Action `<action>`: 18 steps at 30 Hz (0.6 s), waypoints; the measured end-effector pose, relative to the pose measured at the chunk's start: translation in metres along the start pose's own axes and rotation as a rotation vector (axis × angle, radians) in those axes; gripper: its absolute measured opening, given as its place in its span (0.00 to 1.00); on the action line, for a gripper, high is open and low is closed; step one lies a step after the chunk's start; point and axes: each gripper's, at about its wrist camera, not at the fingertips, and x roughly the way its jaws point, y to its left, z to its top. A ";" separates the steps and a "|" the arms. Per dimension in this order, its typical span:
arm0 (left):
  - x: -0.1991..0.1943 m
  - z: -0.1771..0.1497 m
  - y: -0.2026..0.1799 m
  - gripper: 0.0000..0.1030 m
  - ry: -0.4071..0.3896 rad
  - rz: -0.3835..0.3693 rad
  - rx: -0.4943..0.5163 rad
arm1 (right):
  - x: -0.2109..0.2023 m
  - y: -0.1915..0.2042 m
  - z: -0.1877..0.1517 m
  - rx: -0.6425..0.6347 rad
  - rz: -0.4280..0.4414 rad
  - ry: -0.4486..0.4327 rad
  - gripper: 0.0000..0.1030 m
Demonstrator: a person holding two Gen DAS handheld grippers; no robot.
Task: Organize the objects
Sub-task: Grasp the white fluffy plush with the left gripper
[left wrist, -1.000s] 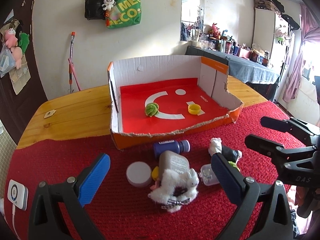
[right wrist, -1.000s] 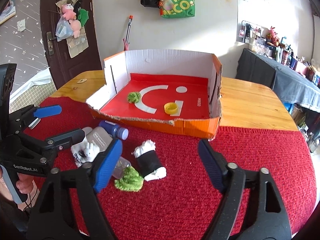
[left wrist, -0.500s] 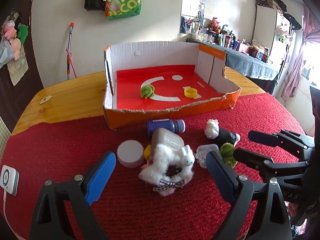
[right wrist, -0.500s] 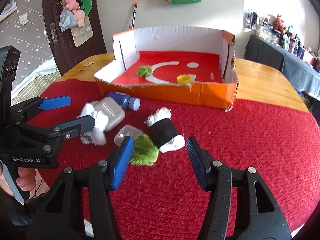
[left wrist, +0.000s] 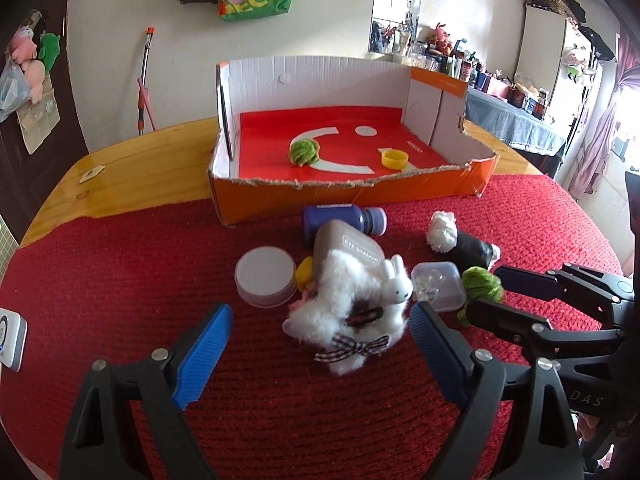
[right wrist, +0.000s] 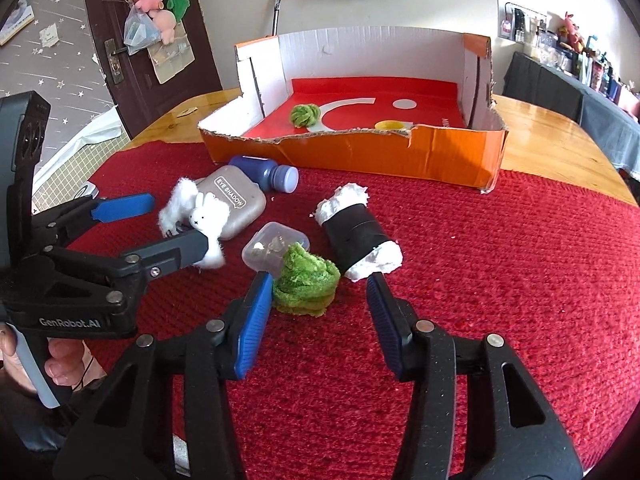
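Left wrist: my left gripper point(left wrist: 320, 350) is spread wide, holding nothing, fingers either side of the white plush point(left wrist: 352, 320) on the red mat point(left wrist: 120, 280). Bottle point(left wrist: 340, 220), grey case point(left wrist: 348, 246) and round lid point(left wrist: 264, 276) sit just behind it. The box point(left wrist: 352, 188) holds a green ball point(left wrist: 305, 151) and yellow cap point(left wrist: 395, 159).

Right wrist: my right gripper point(right wrist: 316, 320) is released, low over the green pom point(right wrist: 306, 284), beside the black roll point(right wrist: 358, 234) and clear case point(right wrist: 274, 248).
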 end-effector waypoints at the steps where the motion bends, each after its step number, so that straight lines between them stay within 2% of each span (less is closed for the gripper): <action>1: 0.002 -0.001 0.000 0.88 0.005 0.000 -0.002 | 0.001 0.001 0.000 -0.001 0.004 0.003 0.44; 8: 0.011 -0.005 -0.001 0.88 0.029 0.000 -0.006 | 0.005 0.004 0.001 -0.008 0.014 0.007 0.41; 12: 0.012 -0.005 -0.003 0.86 0.031 0.004 -0.003 | 0.005 0.006 0.001 -0.011 0.026 0.007 0.34; 15: 0.012 -0.005 -0.005 0.79 0.029 0.003 0.003 | 0.005 0.007 0.001 -0.017 0.036 0.007 0.30; 18: 0.011 -0.005 -0.007 0.65 0.026 -0.010 0.014 | 0.004 0.009 0.001 -0.024 0.040 0.006 0.28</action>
